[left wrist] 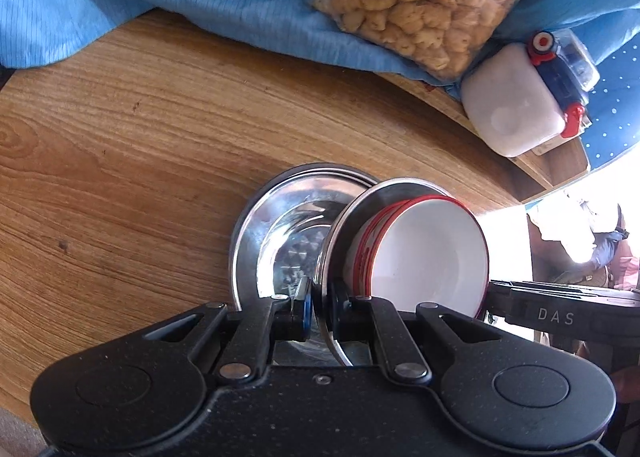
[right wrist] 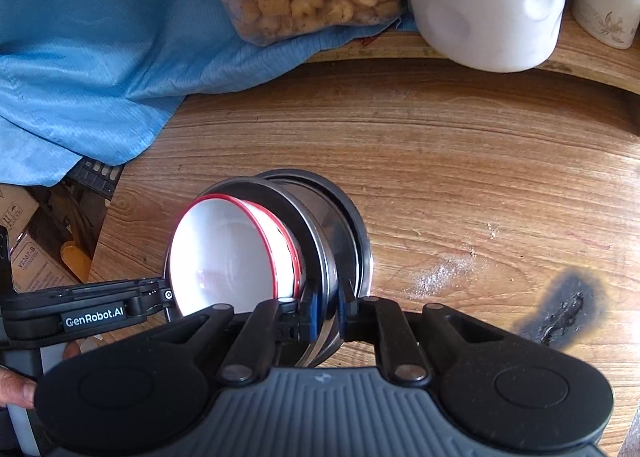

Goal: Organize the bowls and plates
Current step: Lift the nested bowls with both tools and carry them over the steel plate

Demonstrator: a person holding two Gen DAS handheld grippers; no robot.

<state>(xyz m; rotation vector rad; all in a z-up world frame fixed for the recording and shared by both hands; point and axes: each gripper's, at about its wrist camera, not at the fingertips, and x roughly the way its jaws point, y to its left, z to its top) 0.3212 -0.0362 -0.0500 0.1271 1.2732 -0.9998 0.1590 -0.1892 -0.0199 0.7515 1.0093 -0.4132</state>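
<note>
I hold the left gripper (left wrist: 320, 307) and right gripper (right wrist: 327, 311) clenched on the round steel plates (left wrist: 280, 225); the red-rimmed white bowl (left wrist: 428, 253), nested at 3 o'clock over the wooden table (left wrist: 120, 137), may slide out if tilted.

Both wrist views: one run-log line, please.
left gripper: shut on steel plate rim | right gripper: shut on same rim | red-rimmed white bowl on it | wooden table below

The right gripper (left wrist: 560, 315), seen from the left wrist camera, bore "DAS" in pale letters. The left gripper (right wrist: 94, 311), seen from the right wrist camera, carried a "GenRobot.AI" label. A cardboard box (right wrist: 32, 261) read "V2287-B".
</note>
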